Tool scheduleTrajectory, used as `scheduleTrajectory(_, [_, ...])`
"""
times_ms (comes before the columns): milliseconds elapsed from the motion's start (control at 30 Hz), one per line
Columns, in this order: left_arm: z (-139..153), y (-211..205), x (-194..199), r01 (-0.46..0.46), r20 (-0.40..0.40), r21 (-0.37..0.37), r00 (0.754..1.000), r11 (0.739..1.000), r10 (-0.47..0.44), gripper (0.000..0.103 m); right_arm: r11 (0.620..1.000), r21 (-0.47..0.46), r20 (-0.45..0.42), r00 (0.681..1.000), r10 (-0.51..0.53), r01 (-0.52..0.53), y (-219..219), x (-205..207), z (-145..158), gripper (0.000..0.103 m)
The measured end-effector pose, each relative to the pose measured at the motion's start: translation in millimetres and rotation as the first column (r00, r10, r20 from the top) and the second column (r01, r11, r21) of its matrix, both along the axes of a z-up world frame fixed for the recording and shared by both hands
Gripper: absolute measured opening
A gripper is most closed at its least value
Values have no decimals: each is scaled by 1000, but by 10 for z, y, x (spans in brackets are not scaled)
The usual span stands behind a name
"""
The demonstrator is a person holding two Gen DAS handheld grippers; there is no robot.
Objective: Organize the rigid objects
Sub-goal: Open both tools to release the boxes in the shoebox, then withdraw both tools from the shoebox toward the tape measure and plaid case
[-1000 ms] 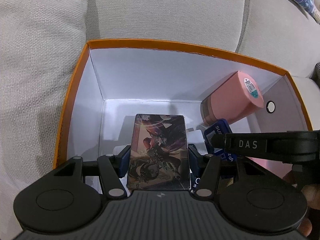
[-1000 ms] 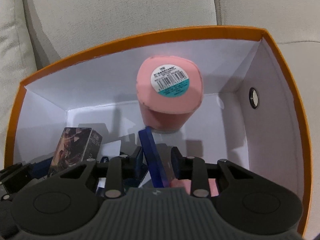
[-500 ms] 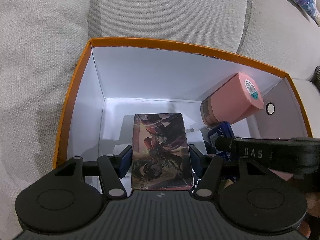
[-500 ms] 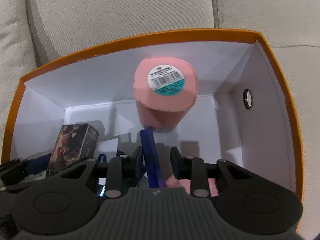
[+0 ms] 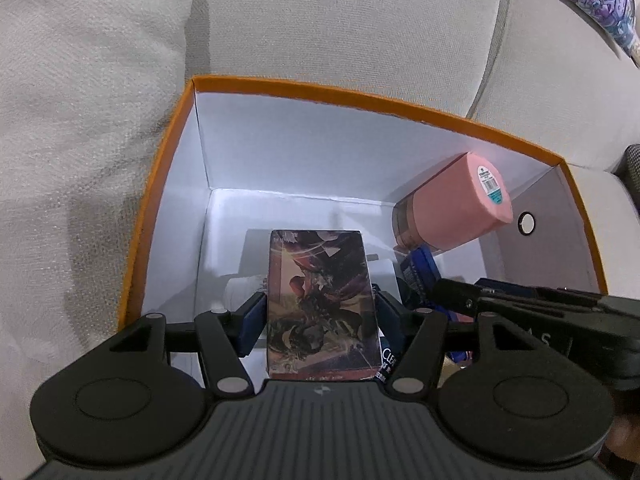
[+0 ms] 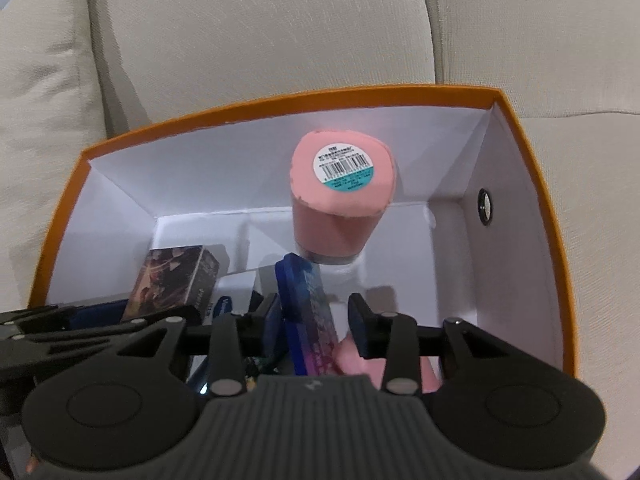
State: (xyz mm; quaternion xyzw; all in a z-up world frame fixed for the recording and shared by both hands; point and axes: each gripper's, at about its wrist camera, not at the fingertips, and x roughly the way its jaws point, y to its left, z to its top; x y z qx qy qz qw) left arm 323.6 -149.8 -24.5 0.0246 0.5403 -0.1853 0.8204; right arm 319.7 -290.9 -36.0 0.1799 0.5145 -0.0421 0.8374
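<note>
Jaws of right gripper [image 6: 314, 320] just opening, blue case [image 6: 306, 312] loose between pads, leaning left, standing in orange box [image 6: 520, 152]. Left gripper [image 5: 320, 316] flanks card box [image 5: 322, 304], pads apart from its sides. Both items look light, stiff, glossy: grip flat faces mid-height. Beyond, pink tub [image 6: 340, 200].

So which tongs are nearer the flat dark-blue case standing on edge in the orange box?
Right. The right tongs straddle the dark-blue case, pads off it; the left tongs flank the illustrated card box beside it.
</note>
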Motion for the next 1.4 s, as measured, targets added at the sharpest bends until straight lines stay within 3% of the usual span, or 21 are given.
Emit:
scheduleTrajectory(167, [159, 14, -66, 3, 20, -1, 1000, 1000, -3, 71, 1000, 13, 4, 1000, 3, -3, 23, -38, 20, 52])
scheduleTrajectory(300, [280, 50, -138, 5, 43, 8, 999, 1000, -6, 72, 1000, 27, 6, 1000, 9, -10, 55, -111, 42, 53])
scheduleTrajectory(367, [333, 59, -161, 1, 66, 23, 998, 1000, -2, 78, 1000, 26, 12, 1000, 13, -13, 70, -137, 76, 53])
scheduleTrajectory(733, [745, 228, -461, 1, 132, 44, 991, 999, -7, 82, 997, -13, 50, 995, 81, -81, 287, -380, 516, 63])
scheduleTrajectory(1033, [1239, 293, -1065, 18, 200, 50, 979, 999, -27, 85, 978, -125, 46, 983, 177, -170, 545, -950, 1006, 75])
scheduleTrajectory(1400, [1400, 588, -1838, -64, 265, 21, 963, 998, 56, 86, 954, -187, 1, 971, 240, -235, 541, -1785, 1062, 75])
